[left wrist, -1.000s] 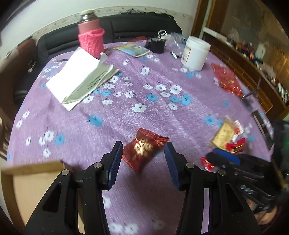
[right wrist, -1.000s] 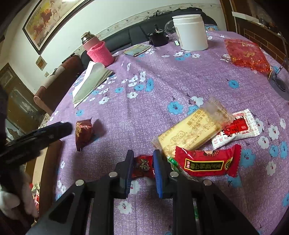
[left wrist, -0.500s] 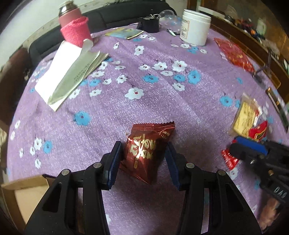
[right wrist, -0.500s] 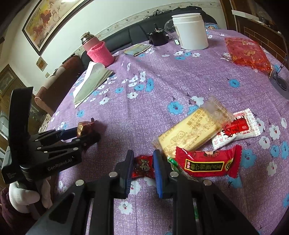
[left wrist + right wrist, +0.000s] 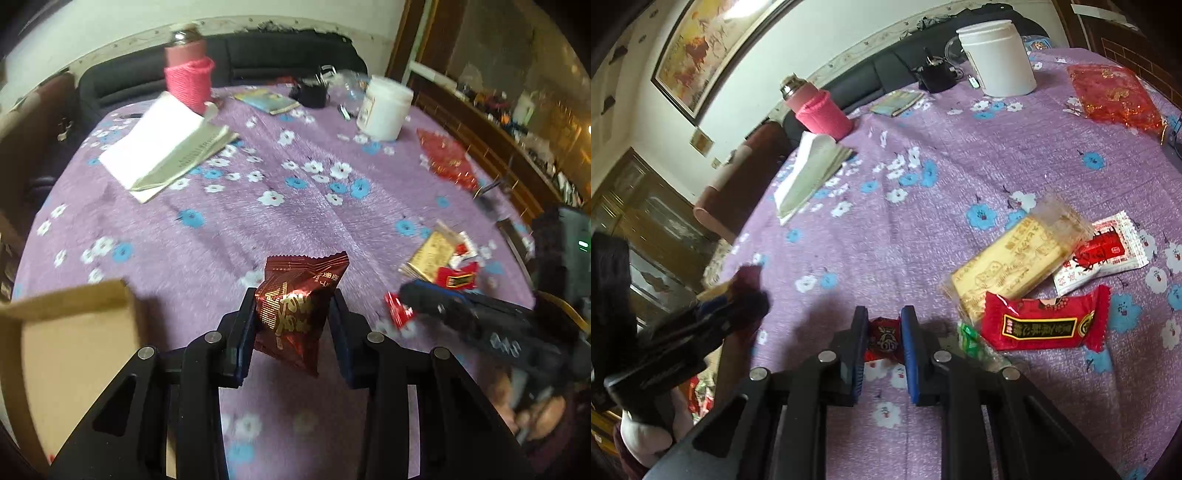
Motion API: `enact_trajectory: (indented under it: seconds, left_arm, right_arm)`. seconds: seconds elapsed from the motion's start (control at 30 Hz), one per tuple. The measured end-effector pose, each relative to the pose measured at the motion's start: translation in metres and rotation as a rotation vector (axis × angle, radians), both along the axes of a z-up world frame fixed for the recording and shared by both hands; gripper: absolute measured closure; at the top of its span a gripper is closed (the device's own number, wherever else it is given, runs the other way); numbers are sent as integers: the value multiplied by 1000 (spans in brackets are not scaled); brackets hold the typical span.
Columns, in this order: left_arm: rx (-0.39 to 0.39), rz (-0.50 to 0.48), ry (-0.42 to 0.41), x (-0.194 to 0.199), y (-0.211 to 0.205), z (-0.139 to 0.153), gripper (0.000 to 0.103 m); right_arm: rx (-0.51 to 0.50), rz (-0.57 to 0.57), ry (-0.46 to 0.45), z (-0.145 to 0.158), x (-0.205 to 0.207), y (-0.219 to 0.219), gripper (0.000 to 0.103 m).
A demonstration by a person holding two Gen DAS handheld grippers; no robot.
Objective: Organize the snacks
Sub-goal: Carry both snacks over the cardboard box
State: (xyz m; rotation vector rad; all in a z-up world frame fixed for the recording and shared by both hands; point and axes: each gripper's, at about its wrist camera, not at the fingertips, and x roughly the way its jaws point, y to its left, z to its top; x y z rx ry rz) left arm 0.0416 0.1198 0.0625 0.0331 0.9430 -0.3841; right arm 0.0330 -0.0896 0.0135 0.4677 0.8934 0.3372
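Note:
A dark red snack packet (image 5: 295,314) hangs above the purple cloth between the pads of my left gripper (image 5: 293,332). Its jaws are closing and both pads press on the packet. In the right wrist view that left gripper (image 5: 738,295) is a blur at the left. My right gripper (image 5: 884,336) is shut on a small red candy (image 5: 884,338) that rests low on the cloth. Just right of it lie a red bar packet (image 5: 1045,325), a yellow biscuit pack (image 5: 1015,266), a white-and-red sachet (image 5: 1108,254) and a green candy (image 5: 971,339).
An open cardboard box (image 5: 74,332) sits at the table's near left edge. Farther back stand a pink-sleeved bottle (image 5: 188,81), a white jar (image 5: 386,110), folded papers (image 5: 166,147), a booklet (image 5: 266,101) and a red foil bag (image 5: 447,158). A sofa lies behind the table.
My left gripper closed on the dark red packet, lifted it off the cloth and drew back toward the box. My right gripper kept still around the small red candy.

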Motion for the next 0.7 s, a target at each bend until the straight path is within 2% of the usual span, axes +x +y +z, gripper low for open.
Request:
enact_trajectory:
  seconds: [0.17,0.33,0.53,0.7]
  left_arm:
    - [-81,87,-33,-40,45,21,67]
    - [-118,227,-55,-71,107,26,66]
    - [-137,364,-11,-86,172,9,66]
    - [-154,420,21,-88,201,-7,66]
  right_arm:
    - [79,24,-17,5,-3,-2,82]
    - [84,68,-46,14,-10,10,82]
    - [44,171,-61,29,-33,60,82]
    - [34,294,-39,37,-46,122,82]
